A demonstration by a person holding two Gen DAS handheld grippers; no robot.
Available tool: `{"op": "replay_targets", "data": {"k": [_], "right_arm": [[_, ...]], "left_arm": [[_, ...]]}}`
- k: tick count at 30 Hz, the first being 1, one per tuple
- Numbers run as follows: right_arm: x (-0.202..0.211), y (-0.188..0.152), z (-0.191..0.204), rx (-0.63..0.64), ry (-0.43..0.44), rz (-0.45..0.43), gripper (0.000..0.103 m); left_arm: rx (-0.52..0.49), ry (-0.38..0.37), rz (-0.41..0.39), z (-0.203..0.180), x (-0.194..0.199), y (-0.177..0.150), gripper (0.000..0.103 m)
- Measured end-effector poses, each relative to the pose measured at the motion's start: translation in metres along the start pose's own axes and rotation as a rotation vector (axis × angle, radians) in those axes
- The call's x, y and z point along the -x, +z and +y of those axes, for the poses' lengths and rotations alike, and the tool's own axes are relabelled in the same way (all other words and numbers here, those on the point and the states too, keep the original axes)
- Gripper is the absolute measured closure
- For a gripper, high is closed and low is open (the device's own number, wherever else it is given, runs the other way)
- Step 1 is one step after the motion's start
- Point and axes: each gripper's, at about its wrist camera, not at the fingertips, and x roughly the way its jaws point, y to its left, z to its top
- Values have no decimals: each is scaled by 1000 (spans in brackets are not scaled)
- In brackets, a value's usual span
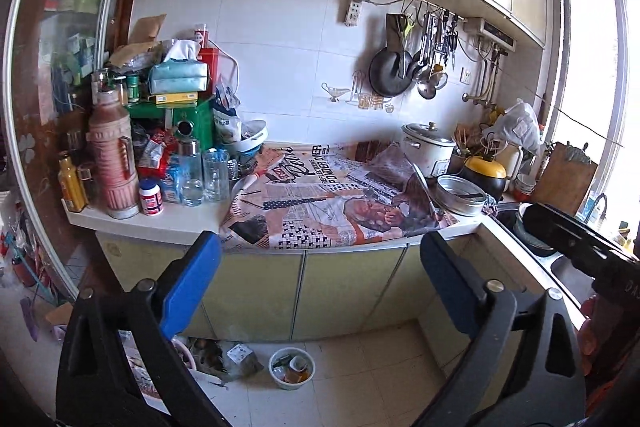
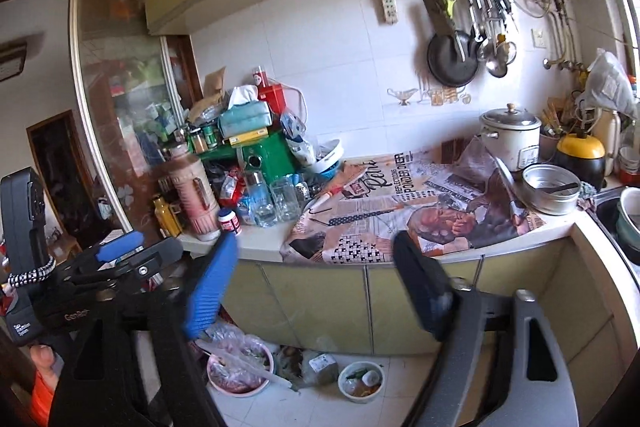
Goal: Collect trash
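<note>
In the left wrist view my left gripper is open, with nothing between its blue pads. It hangs in front of the counter's cabinet doors. My right gripper is also open and empty, at about the same height. One blue pad of the left gripper shows at the left edge of the right wrist view. On the floor below stands a small white bowl of scraps. Beside it lie a crumpled packet and a pink bowl with a plastic bag. A printed newspaper covers the counter.
The counter's left end is crowded: a pink thermos, glasses, a green box, a tissue pack. A rice cooker, a metal pan and a sink are on the right. Utensils hang on the tiled wall.
</note>
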Motion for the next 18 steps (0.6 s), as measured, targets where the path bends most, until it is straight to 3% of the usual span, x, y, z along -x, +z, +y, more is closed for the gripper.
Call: {"op": "replay_targets", "data": {"k": [3,18], "right_arm": [[14,-3,8,-5,-19,-22,1],[40,-14,38,52,-61,-27,0]], "left_arm": [[-25,7,-13,3,21,-3,1],[-34,-14,-28,12,51,-14,1]]}}
